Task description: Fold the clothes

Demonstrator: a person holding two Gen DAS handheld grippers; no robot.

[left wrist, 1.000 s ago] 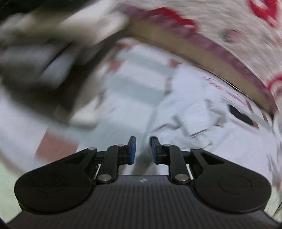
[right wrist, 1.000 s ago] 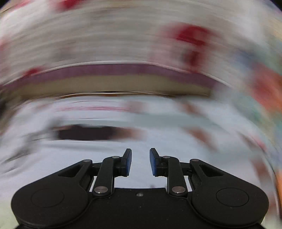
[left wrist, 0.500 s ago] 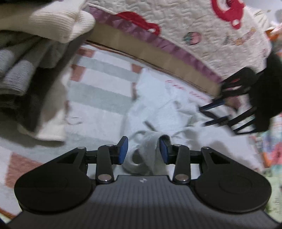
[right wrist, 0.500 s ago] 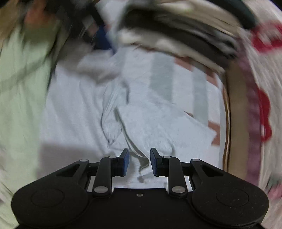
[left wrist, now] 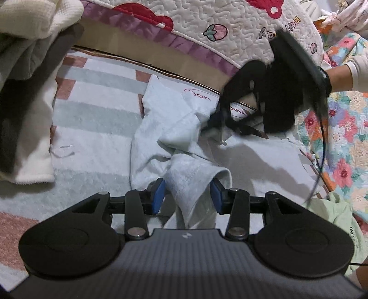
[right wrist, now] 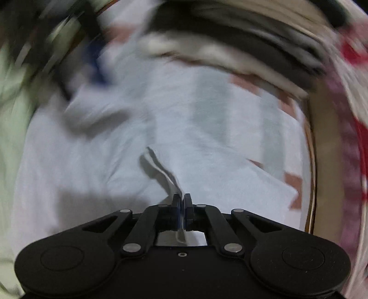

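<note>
Left wrist view: the left gripper (left wrist: 187, 195) has its jaws opening, and a rolled fold of the white garment (left wrist: 195, 184) lies between the blue pads without being pressed on both sides. The garment sprawls crumpled on a striped rug (left wrist: 96, 142), just below the edge of a quilted bed cover (left wrist: 230, 20). A stack of folded clothes (left wrist: 27, 92) sits at the left. Further up, the right gripper (left wrist: 216, 122), held by a person's hand (left wrist: 338, 76), is down on the garment near its printed neck area.

Right wrist view: the picture is blurred, but the right gripper (right wrist: 181, 202) is clamped tight on a thin edge of the white garment (right wrist: 161, 165).

The step in hand looks like gathering the garment to spread it flat before folding. Next, the left gripper probably needs its own firm hold on an edge, then both should pull apart to smooth the cloth.
</note>
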